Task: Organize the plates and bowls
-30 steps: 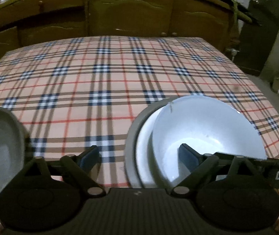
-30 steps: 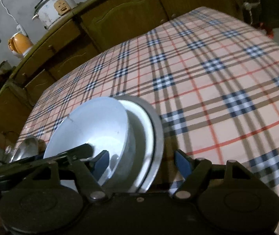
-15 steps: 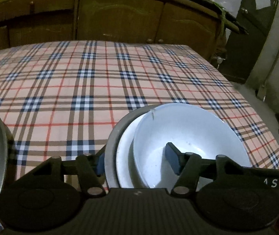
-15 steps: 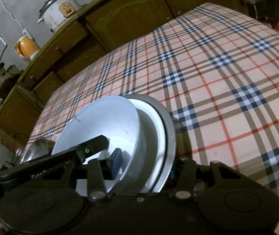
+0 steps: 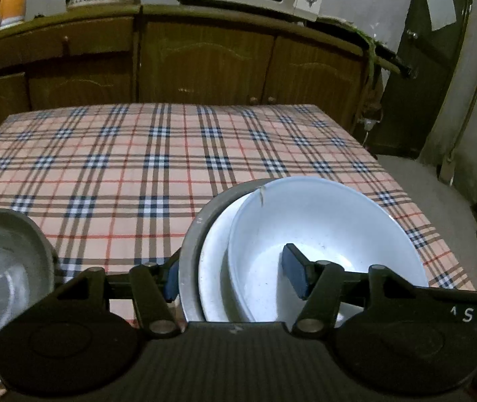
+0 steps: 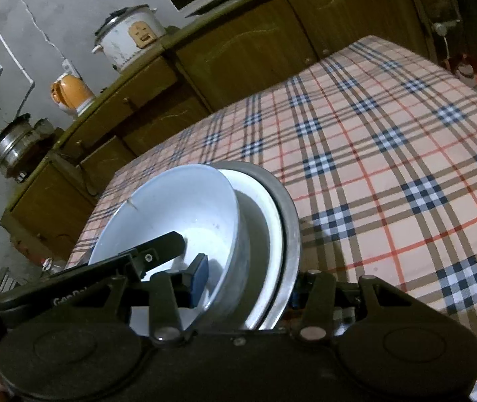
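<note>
Being clamped by both grippers, left [image 5: 231,276] and right [image 6: 248,283], a stack [image 5: 305,234] of bowl and plates is held above the counter [image 5: 138,167]; rigid, slippery, breakable, best gripped at rims.

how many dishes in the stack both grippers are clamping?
3. White bowl on the inside, white plate behind it, grey metal plate outermost. More could be hidden between them. A separate metal bowl sits apart at left.

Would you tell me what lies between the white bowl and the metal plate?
A white plate is nested between the white bowl and the metal plate; both wrist views show it.
</note>
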The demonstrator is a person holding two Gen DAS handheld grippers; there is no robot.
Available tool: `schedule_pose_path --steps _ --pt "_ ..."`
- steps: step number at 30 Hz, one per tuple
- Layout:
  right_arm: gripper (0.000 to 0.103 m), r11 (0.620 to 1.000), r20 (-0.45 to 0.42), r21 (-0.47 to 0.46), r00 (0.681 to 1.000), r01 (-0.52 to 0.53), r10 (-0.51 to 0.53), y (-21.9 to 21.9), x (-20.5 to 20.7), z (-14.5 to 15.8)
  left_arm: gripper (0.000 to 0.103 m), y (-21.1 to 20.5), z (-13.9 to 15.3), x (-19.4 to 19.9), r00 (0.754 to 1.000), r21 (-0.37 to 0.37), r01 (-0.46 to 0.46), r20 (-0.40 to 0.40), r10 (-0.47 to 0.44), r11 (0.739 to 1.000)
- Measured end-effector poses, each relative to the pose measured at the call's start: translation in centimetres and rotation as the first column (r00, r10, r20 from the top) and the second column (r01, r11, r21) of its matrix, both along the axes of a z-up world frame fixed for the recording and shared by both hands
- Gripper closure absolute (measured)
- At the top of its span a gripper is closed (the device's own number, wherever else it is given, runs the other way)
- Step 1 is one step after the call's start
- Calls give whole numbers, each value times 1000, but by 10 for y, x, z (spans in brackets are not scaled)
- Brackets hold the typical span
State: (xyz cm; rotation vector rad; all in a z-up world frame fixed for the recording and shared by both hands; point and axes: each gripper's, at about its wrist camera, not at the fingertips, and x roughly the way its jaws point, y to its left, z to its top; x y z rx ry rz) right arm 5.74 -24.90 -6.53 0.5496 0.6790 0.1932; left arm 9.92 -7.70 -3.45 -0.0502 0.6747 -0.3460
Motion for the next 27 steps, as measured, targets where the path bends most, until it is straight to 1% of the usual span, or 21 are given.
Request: schedule_pose_path --steps 10,19,27 --pt "47 1000 68 -12 998 -18 19 9 -31 28 41 6 27 -29 998 -2 -23 58 23 1000" --pt "47 999 107 -20 993 -39 41 19 -52 45 41 12 40 -50 995 -3 -47 91 47 999" --pt "47 997 127 -27 989 -73 76 36 -64 52 41 26 46 -67 991 -6 -83 107 83 997"
